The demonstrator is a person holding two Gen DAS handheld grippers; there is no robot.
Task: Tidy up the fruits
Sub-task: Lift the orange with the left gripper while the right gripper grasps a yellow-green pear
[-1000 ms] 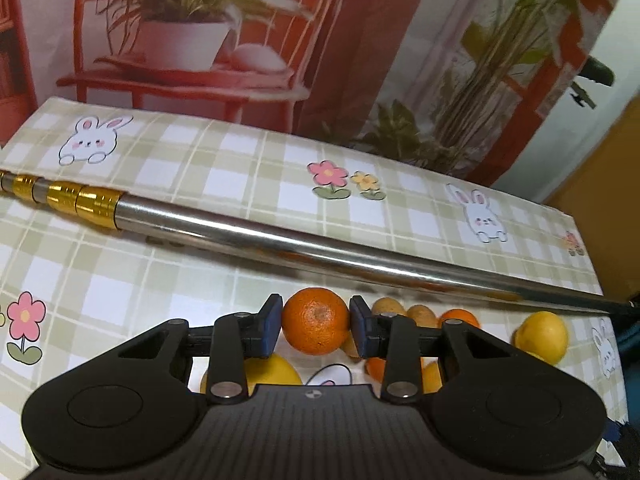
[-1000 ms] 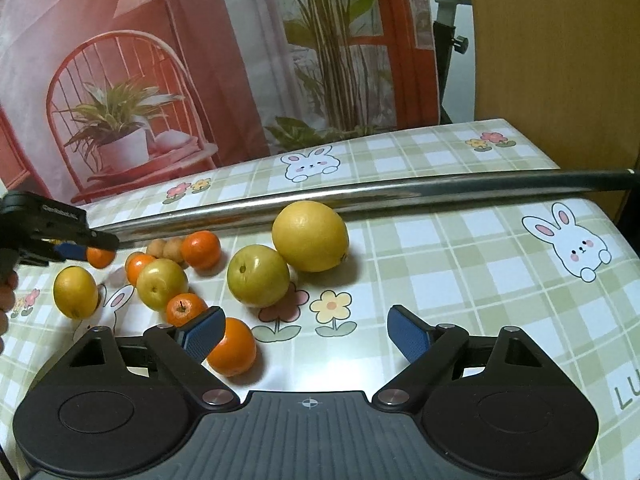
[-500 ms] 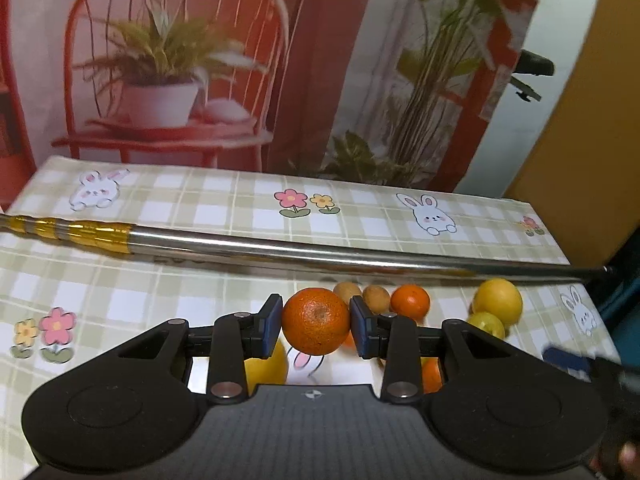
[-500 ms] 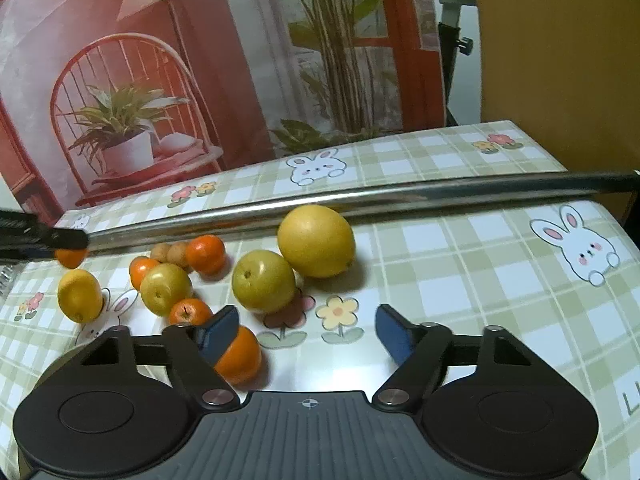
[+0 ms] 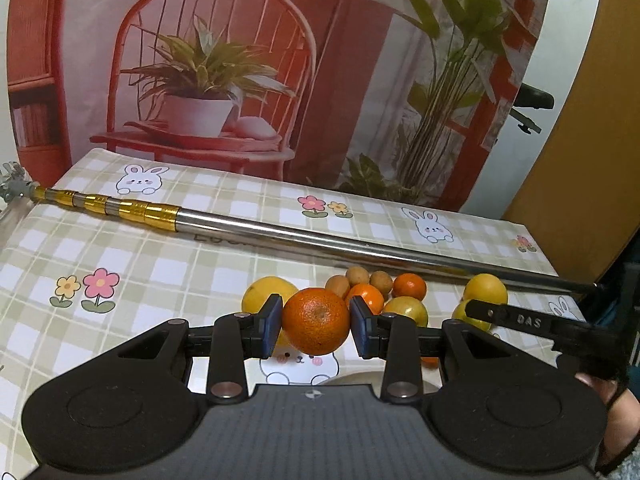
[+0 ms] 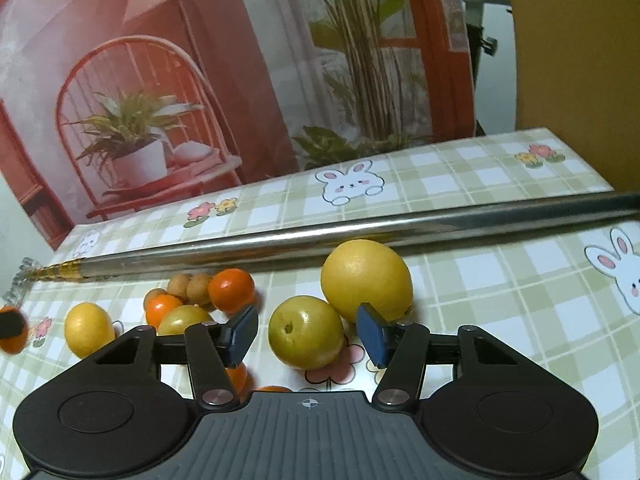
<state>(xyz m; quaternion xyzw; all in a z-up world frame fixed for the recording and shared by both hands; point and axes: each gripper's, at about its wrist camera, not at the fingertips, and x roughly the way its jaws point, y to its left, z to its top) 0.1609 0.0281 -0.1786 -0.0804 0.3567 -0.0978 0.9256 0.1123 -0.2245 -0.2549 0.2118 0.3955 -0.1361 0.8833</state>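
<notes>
My left gripper point(image 5: 316, 330) is shut on a round orange point(image 5: 316, 320) and holds it above the checked tablecloth point(image 5: 168, 276). On the cloth beyond it lie a yellow lemon point(image 5: 264, 292), small mandarins point(image 5: 409, 286) and brown longans point(image 5: 358, 276). My right gripper point(image 6: 306, 336) straddles a yellow-green round fruit point(image 6: 306, 330). Its jaws are closing, and a small gap shows on each side of the fruit. A large yellow citrus point(image 6: 366, 278) sits just behind that fruit, touching it.
A long metal telescopic pole point(image 6: 360, 226) with gold rings lies across the table behind the fruit. More mandarins point(image 6: 232, 290), a lemon point(image 6: 90, 330) and a second yellow-green fruit point(image 6: 180, 318) lie left of the right gripper. A printed backdrop stands at the table's far edge.
The left gripper has lifted and pulled back with the orange, so more of the table shows. The right gripper's jaws have narrowed and moved forward around the yellow-green fruit.
</notes>
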